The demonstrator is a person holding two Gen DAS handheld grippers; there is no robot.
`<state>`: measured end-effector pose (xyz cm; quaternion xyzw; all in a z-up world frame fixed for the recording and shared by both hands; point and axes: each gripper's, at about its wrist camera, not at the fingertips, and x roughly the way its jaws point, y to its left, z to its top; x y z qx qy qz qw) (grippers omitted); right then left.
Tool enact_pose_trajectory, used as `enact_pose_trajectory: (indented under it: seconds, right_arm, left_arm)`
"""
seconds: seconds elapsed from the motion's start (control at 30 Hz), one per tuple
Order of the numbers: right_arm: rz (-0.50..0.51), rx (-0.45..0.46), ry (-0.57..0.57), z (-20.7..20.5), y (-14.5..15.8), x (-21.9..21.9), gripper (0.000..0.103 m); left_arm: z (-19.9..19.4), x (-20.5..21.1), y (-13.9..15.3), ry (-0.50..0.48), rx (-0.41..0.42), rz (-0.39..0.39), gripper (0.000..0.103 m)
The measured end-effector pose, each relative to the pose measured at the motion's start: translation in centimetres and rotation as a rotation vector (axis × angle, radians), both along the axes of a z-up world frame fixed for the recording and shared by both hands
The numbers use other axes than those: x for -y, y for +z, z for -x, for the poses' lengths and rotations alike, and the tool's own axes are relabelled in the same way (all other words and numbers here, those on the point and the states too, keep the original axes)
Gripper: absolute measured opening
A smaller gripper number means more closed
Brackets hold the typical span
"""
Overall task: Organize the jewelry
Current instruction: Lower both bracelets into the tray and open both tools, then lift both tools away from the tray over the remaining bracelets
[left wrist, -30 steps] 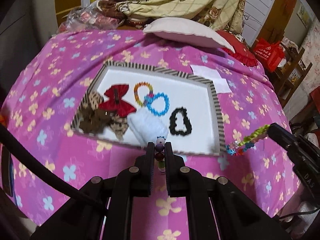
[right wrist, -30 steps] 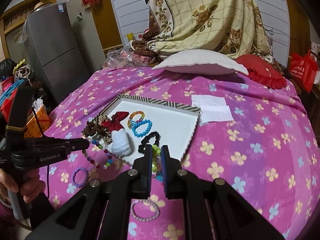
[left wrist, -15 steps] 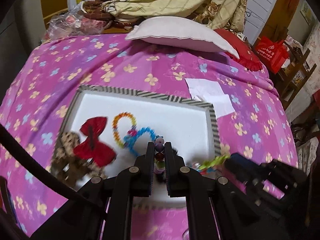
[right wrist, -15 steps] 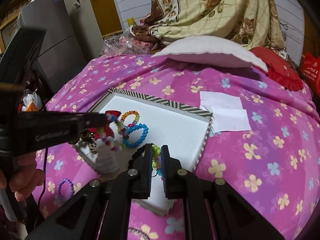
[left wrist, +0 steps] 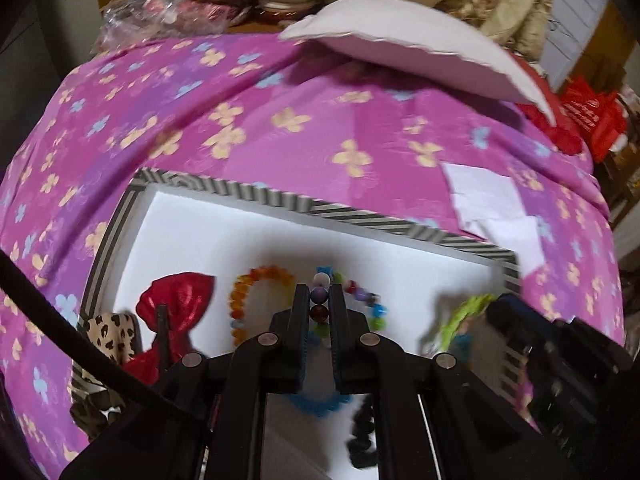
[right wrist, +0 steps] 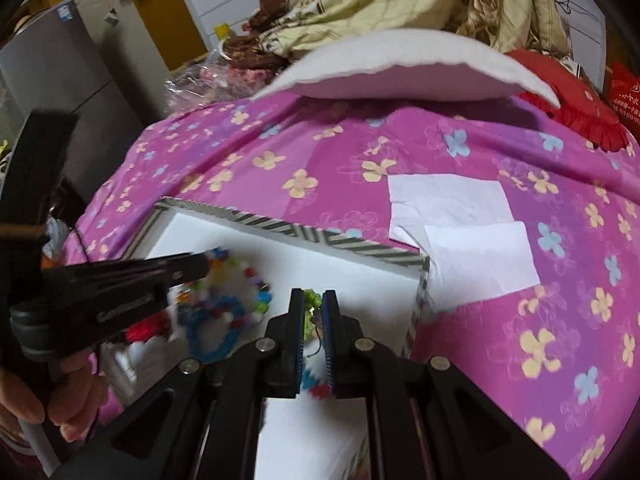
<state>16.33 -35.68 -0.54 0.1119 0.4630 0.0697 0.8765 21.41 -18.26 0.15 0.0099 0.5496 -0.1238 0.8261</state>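
Now that I've carried both grippers in over the tray (left wrist: 276,201), left gripper (left wrist: 320,294) grips a multicoloured bead bracelet (left wrist: 319,303), right gripper (right wrist: 312,304) a green one (right wrist: 310,312); release comes next.

Multicolor bead bracelet (left wrist: 320,304) pinched above striped tray (left wrist: 224,190), green bracelet (right wrist: 311,312) likewise
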Motion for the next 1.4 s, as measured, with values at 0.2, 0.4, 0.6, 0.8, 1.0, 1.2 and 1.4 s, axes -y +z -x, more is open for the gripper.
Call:
enact_pose_trajectory:
  seconds: [0.2,0.4,0.6,0.8,1.0,1.2,1.4]
  right_arm:
    - [-0.003,0.009,-0.046,-1.6,-1.4,0.4,0.009]
    - [0.009,0.024,-0.057,-1.1,-1.0,0.5,0.017]
    - [0.008,0.023,-0.046,1.1,0.0,0.6,0.033]
    - [0.005,0.018,-0.064,3.9,0.7,0.4,0.042]
    - [0.019,0.018,-0.043,7.0,1.3,-1.0,0.043]
    - [0.040,0.028,-0.035,10.4,2.4,-2.8,0.050]
    - [0.027,0.040,-0.036,13.3,3.0,-4.1,0.051]
  left_arm:
    - [-0.7,-0.2,-1.2,0.017,-0.006,-0.019,0.029]
    - [-1.0,0.8,-1.3,0.005,0.027,-0.033,0.029]
    - [-0.6,0.3,-0.8,-0.004,0.026,-0.011,0.030]
    - [1.8,-0.8,0.2,-0.024,0.036,-0.026,0.038]
    - [5.0,-2.3,1.4,-0.016,0.066,-0.040,0.039]
    - [8.8,-3.6,1.9,-0.012,0.099,-0.072,0.039]
    - [12.4,-4.9,2.3,-0.008,0.126,-0.080,0.039]
